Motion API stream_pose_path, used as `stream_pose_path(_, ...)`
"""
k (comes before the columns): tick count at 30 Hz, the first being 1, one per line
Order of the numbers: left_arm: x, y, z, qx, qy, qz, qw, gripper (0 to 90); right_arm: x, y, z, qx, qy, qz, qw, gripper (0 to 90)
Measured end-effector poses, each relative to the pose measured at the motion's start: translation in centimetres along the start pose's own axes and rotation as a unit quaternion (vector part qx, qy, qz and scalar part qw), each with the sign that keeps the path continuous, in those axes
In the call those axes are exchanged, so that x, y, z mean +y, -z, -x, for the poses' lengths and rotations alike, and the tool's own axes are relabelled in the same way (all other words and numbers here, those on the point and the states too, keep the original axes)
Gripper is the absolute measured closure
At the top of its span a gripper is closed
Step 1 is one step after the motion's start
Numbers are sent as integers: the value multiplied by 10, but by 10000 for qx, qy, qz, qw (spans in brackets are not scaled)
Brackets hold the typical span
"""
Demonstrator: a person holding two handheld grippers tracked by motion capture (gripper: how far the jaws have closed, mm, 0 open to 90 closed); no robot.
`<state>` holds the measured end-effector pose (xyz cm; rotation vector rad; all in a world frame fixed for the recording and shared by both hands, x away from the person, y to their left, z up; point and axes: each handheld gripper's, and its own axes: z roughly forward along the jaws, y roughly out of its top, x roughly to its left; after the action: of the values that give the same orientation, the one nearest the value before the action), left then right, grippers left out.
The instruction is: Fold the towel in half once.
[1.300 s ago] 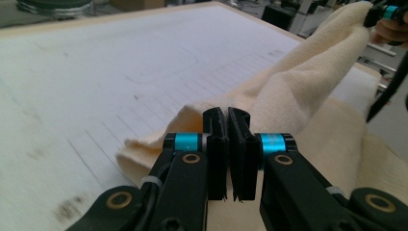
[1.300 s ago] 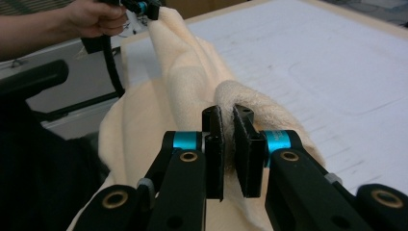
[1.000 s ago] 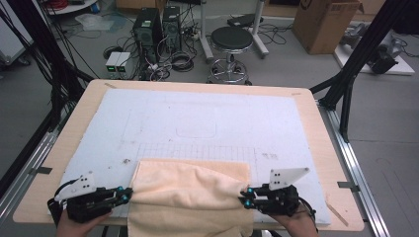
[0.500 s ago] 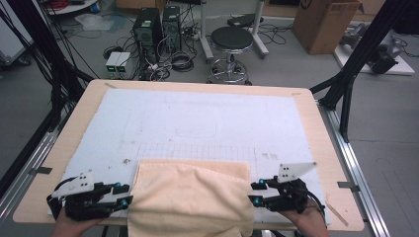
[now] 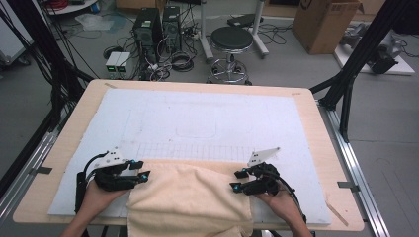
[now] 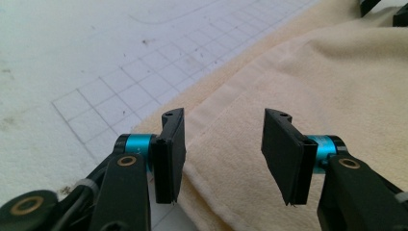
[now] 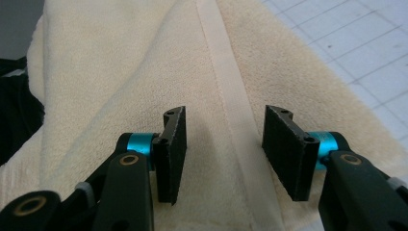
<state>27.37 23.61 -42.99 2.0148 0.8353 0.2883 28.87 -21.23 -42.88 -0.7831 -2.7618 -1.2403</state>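
1. The cream towel (image 5: 190,200) lies on the near edge of the desk (image 5: 316,116), part hanging over it.
2. The left gripper (image 5: 140,170) (jaws just opened, nothing pinched) sits at the towel's left edge.
3. The right gripper (image 5: 236,180) has likewise just opened, holding nothing, above the towel's hem band (image 7: 226,86).

Left gripper (image 5: 140,171), right gripper (image 5: 236,180): black bodies, flat black pads (image 6: 172,159), turquoise collars, brass rivets, grey three-cornered plates at 12 o'clock, black cables.
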Motion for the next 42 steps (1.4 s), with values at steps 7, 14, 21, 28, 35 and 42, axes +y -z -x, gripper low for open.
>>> stream_pose_path(7, -3, -9, 4, -15, -198, -392, 9990, 619, -1, -6, -2, -70, 145, -128, 9998, 638)
stream_pose_path(14, -3, -9, 3, 78, -287, -338, 9990, 792, -1, -5, -3, 42, 209, -89, 9997, 816)
stream_pose_path(21, -4, -3, 7, 129, -277, -153, 9994, 850, 0, 0, -5, 101, 233, 70, 9997, 829)
stream_pose_path(28, -3, 17, 14, -70, -217, 252, 9994, 857, 4, 18, -17, 270, 329, 485, 9979, 829)
stream_pose_path(35, -16, 52, 40, -377, -350, 554, 9971, 857, 4, 42, -51, 609, 649, 822, 9926, 826)
stream_pose_path(42, -36, 96, 66, -1079, -466, 833, 9896, 772, -4, 59, -83, 1177, 934, 948, 9841, 655)
